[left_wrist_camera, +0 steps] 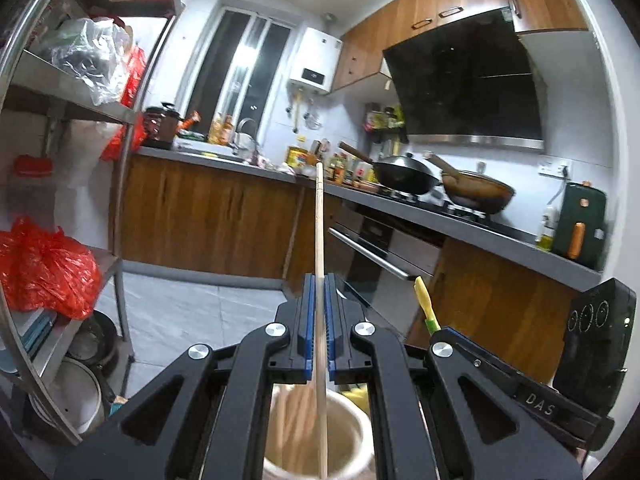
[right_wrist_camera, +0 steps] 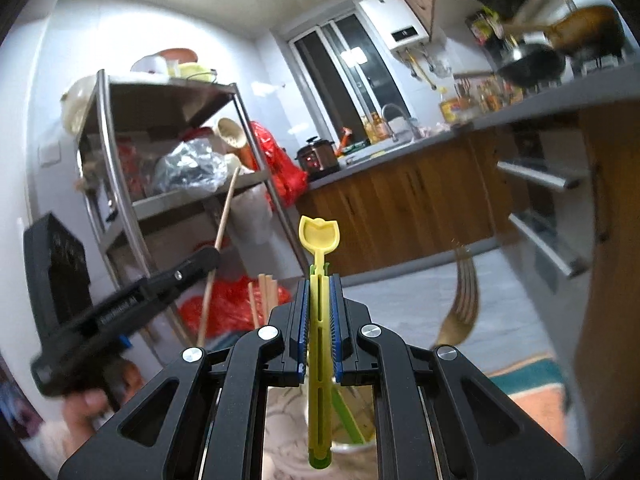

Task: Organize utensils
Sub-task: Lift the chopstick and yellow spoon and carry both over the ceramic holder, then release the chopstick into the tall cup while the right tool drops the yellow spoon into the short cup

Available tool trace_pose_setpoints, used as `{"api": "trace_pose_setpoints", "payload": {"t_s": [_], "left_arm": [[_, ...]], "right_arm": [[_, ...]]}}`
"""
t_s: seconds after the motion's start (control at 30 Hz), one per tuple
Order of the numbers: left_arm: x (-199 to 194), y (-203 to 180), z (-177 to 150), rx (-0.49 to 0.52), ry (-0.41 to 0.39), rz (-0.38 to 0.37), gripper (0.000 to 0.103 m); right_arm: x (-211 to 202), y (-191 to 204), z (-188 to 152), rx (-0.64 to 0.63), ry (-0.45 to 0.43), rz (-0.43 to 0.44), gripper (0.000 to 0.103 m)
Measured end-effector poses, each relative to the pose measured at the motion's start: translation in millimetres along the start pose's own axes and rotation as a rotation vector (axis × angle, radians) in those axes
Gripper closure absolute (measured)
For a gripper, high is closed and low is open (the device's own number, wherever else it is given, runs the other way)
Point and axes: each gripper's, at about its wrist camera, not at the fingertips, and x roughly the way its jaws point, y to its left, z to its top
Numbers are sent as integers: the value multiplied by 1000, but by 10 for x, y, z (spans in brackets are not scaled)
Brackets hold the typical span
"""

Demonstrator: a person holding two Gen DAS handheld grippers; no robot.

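Left hand-held gripper (left_wrist_camera: 319, 312) clamped on wooden chopstick (left_wrist_camera: 319, 220), above white holder (left_wrist_camera: 356, 436) | right hand-held gripper (right_wrist_camera: 320, 312) clamped on yellow spoon (right_wrist_camera: 319, 240) | fork (right_wrist_camera: 460, 312) blurred beside | holder's base cut off, desk unseen.

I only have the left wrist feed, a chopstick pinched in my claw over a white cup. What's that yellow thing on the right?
Observer: A yellow tulip-tipped utensil, clamped in the right claw.
Operator: What's under it?
Observer: A clear cup with a green stick inside.
Operator: Anything else nearby?
Observer: A metal fork stands tines-up to its right, and more chopsticks poke up on its left.
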Motion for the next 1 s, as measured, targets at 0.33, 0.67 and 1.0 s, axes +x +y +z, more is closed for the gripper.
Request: {"api": "trace_pose_setpoints", "payload": {"t_s": [0.33,0.67,1.0], "left_arm": [[78,100,-227,44,-19,50,99],[-57,183,-448,28,9,41,99],[-208,109,-637,104,45,69,99]], "right_arm": [[254,-176,-196,47,2,-16,92],[293,-36,-306,-70,31,-122,92],[174,95,-470,-188,101,-220,92]]}}
